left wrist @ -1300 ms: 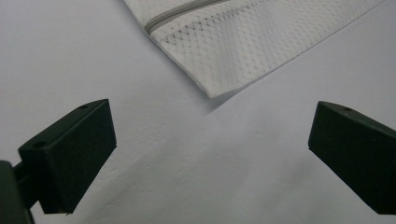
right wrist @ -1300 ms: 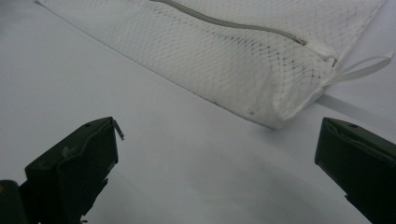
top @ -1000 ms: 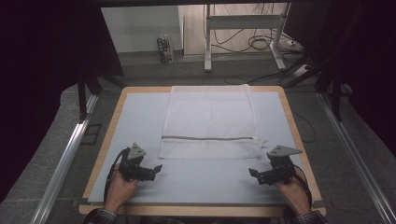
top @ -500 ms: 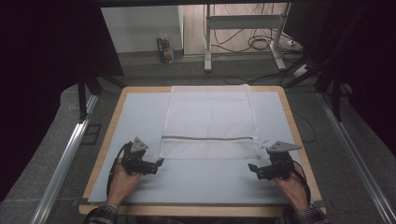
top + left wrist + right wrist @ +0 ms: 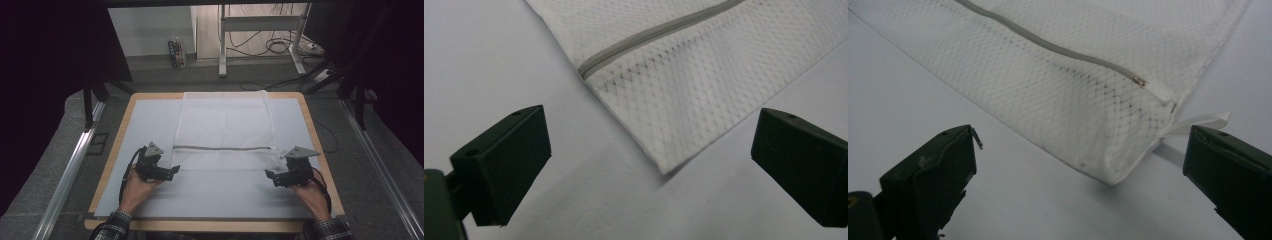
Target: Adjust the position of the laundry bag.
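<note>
Pale worktop (image 5: pixel 150 130), white mesh laundry bag (image 5: pixel 225 127) lying flat mid-far.
Left gripper (image 5: pixel 172 171) and right gripper (image 5: pixel 269 176), fingers apart at its near corners; thin mesh probably slips or pinches one layer only.

White mesh zippered laundry bag (image 5: pixel 704 95): far end cut off by top edge in both gripper views. Small printed box on floor (image 5: pixel 176 52): label too small to read.
</note>
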Demonstrator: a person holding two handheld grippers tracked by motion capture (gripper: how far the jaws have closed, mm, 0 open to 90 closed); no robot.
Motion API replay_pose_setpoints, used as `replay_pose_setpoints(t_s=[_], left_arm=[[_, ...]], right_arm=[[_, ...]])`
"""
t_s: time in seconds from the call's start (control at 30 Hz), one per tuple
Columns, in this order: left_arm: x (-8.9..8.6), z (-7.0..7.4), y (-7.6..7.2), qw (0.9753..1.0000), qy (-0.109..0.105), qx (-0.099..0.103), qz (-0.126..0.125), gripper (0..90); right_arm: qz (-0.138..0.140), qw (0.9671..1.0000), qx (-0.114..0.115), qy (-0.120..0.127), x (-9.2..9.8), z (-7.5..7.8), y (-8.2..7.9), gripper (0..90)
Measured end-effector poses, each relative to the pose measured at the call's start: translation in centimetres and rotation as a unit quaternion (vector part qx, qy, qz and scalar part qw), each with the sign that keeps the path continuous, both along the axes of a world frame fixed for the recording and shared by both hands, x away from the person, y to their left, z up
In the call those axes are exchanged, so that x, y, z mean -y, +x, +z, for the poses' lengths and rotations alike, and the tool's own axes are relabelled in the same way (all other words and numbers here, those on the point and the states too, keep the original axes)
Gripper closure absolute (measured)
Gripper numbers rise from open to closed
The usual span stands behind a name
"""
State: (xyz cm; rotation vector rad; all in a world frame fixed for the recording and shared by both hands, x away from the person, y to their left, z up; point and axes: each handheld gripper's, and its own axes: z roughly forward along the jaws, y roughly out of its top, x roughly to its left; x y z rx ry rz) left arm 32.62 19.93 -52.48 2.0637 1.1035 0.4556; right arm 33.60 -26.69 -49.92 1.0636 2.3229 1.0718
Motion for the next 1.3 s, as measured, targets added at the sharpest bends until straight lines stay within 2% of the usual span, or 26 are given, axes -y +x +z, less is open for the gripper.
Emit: replay_pose_setpoints(t_s=[0.13, 0.27, 0.3, 0.37, 0.4, 0.43, 0.47, 0.67, 0.77, 0.8, 0.87, 0.93, 0.97, 1.0, 1.13, 1.27, 1.3], left_arm=[[0.3, 0.0, 0.8, 1.0000, 0.009, 0.000, 0.002, 4.8], [0.6, 0.0, 1.5, 0.9999, 0.014, 0.000, -0.002, 6.4], [0.6, 0.0, 1.7, 0.9999, 0.015, 0.001, -0.002, 8.3], [0.8, 0.1, 2.0, 0.9998, 0.020, 0.000, -0.002, 9.9], [1.0, 0.1, 2.4, 0.9997, 0.026, 0.003, 0.001, 11.4], [1.0, 0.1, 2.4, 0.9997, 0.026, 0.003, 0.001, 12.0], [1.2, 0.2, 2.8, 0.9997, 0.024, 0.005, 0.003, 13.0], [1.1, 0.4, 4.0, 0.9995, 0.026, 0.012, 0.011, 17.3], [0.8, 0.4, 4.7, 0.9995, 0.021, 0.013, 0.016, 22.3], [0.7, 0.5, 5.0, 0.9996, 0.017, 0.014, 0.020, 25.4], [0.6, 0.5, 5.3, 0.9996, 0.016, 0.014, 0.020, 27.3], [0.5, 0.5, 5.6, 0.9996, 0.013, 0.014, 0.020, 32.1], [0.5, 0.5, 5.8, 0.9996, 0.012, 0.014, 0.019, 32.1], [0.6, 0.4, 6.2, 0.9996, 0.016, 0.014, 0.020, 35.1], [0.7, 0.0, 7.0, 0.9994, 0.019, 0.012, 0.026, 42.7], [0.7, -0.1, 7.6, 0.9993, 0.017, 0.010, 0.033, 48.5], [0.8, -0.3, 7.9, 0.9992, 0.010, 0.008, 0.038, 53.9]], right_arm=[[-0.003, 0.9999, 0.008, 0.012, -0.4, 0.3, 0.4, 0.0], [-0.004, 1.0000, 0.002, 0.000, -0.8, 0.4, 0.9, 0.1], [-0.010, 0.9999, -0.003, -0.014, -1.1, 0.4, 1.3, 5.0], [-0.011, 0.9998, -0.005, -0.018, -1.1, 0.5, 1.5, 7.6], [-0.015, 0.9996, -0.006, -0.023, -1.2, 0.6, 1.9, 12.5], [-0.015, 0.9996, -0.006, -0.023, -1.2, 0.6, 1.9, 12.5], [-0.021, 0.9993, -0.005, -0.032, -1.2, 0.8, 2.4, 16.1], [-0.038, 0.9985, -0.002, -0.040, -0.9, 1.2, 3.5, 20.5], [-0.055, 0.9979, 0.000, -0.035, -0.4, 1.3, 4.4, 31.3], [-0.062, 0.9976, -0.001, -0.030, -0.2, 1.4, 4.9, 37.5], [-0.066, 0.9974, -0.002, -0.029, 0.0, 1.4, 5.2, 40.2], [-0.071, 0.9971, -0.006, -0.028, 0.2, 1.3, 6.0, 49.2], [-0.071, 0.9971, -0.006, -0.028, 0.2, 1.3, 6.0, 49.2], [-0.072, 0.9968, -0.012, -0.032, 0.1, 1.1, 6.7, 54.4], [-0.074, 0.9961, -0.020, -0.043, 0.0, 0.6, 7.8, 60.5], [-0.076, 0.9958, -0.021, -0.048, -0.1, 0.3, 8.5, 63.0], [-0.082, 0.9951, -0.018, -0.052, 0.0, 0.1, 9.0, 63.9]])
